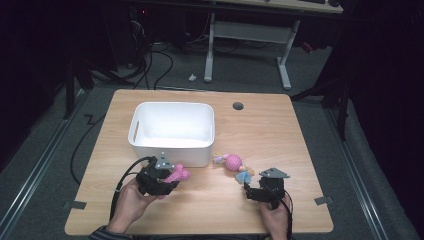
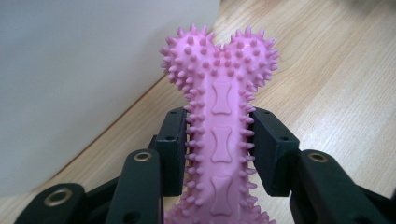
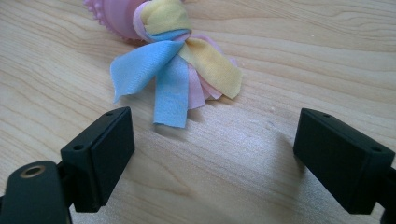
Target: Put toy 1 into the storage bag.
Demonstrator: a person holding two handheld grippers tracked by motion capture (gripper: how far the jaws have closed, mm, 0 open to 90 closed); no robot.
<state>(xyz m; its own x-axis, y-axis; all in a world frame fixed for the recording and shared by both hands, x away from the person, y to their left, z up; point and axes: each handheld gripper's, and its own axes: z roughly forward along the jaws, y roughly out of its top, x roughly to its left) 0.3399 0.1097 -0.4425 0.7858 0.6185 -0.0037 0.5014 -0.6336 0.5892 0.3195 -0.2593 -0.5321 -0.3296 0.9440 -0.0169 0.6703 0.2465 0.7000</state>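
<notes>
Left gripper (image 2: 219,140): its two black fingers (image 2: 273,154) are closed on the shaft of one pink spiked bone toy (image 2: 219,93), one finger against each side. The toy's knobbed end projects beyond the fingertips toward the wall of one white bin (image 1: 172,131), which stands just ahead of them on the wooden surface (image 1: 300,130). In the high view this gripper (image 1: 167,181) and the bone toy (image 1: 178,174) sit just before the bin's near wall.

Right gripper (image 3: 212,154): its fingers (image 3: 100,154) are spread wide and grip nothing. One rag toy (image 3: 175,60), a pink ribbed ball knotted with blue, yellow and pink cloth strips, lies on the surface just beyond the fingertips, nearer the finger seen at left in the right gripper view; the blue strips end just short of the gap. In the high view this gripper (image 1: 256,192) rests close behind the rag toy (image 1: 234,164).

Count: two toys, one bin, two grippers.
</notes>
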